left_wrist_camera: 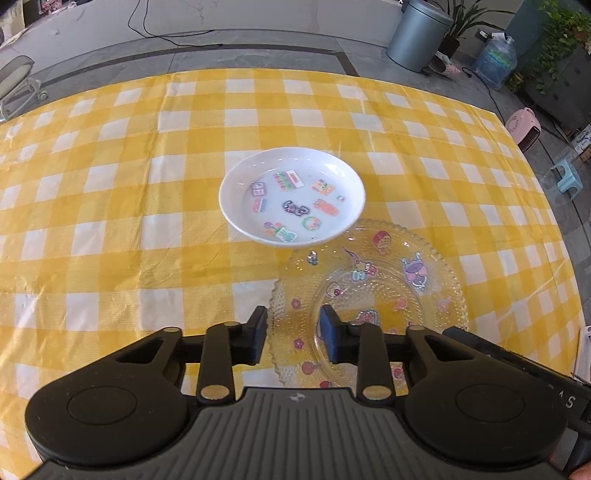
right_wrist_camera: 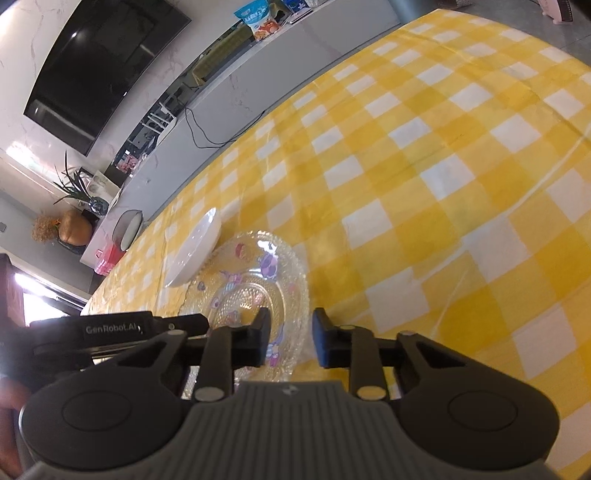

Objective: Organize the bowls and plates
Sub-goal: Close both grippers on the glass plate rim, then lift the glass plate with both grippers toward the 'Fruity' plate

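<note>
A clear glass plate (left_wrist_camera: pixel 373 295) with cartoon stickers lies on the yellow checked tablecloth. A white plate (left_wrist_camera: pixel 291 195) with stickers rests beyond it, its near edge overlapping the glass plate's far rim. My left gripper (left_wrist_camera: pixel 291 334) is open, its jaws straddling the glass plate's near left rim. In the right wrist view my right gripper (right_wrist_camera: pixel 290 339) is open, its jaws either side of the glass plate's (right_wrist_camera: pixel 255 291) near rim. The white plate (right_wrist_camera: pixel 195 251) lies behind it. The left gripper's body (right_wrist_camera: pixel 110 328) shows at the left.
The tablecloth-covered table (left_wrist_camera: pixel 110 184) stretches wide around the plates. Beyond its far edge stand a grey bin (left_wrist_camera: pixel 417 33), a water jug (left_wrist_camera: pixel 495 61) and a pink fan heater (left_wrist_camera: pixel 524 129). A TV (right_wrist_camera: pixel 99 62) hangs on the wall.
</note>
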The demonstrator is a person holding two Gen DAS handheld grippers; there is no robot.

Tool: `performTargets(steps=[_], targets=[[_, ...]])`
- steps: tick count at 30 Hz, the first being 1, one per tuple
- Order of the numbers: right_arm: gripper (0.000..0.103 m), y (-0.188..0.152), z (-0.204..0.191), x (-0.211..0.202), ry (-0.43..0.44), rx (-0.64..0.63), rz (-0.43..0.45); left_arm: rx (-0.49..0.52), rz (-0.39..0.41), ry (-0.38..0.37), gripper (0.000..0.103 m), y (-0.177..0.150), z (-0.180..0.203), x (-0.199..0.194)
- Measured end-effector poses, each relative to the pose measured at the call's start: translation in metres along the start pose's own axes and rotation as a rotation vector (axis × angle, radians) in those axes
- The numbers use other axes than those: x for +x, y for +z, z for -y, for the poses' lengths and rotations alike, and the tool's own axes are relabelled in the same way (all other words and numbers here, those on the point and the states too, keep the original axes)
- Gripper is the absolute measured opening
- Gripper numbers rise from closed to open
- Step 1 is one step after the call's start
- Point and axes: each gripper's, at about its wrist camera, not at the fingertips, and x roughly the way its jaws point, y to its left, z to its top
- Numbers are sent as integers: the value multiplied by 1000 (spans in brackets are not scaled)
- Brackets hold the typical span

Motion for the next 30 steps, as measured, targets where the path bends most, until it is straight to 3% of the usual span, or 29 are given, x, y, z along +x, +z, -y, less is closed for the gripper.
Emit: performTargets(steps=[3, 8, 15, 20, 24, 30], targets=[[20, -1, -1, 1, -8, -2, 4, -13, 4, -4, 31, -1, -2, 0], [6, -1, 4, 0, -25, 25, 8, -36, 18, -2, 23, -2, -5, -3], [6, 4, 14, -9, -64, 84, 37, -22, -16, -53, 14, -4, 2, -6], [10, 6, 22, -12, -42, 119, 40, -36, -21, -66, 15, -3, 3, -3], [12, 7, 23, -12, -26, 112, 36, -57, -20, -91, 23, -4, -3, 1], [9, 4, 22, -11, -28, 85, 47, -52, -8, -97, 21, -3, -2, 2]])
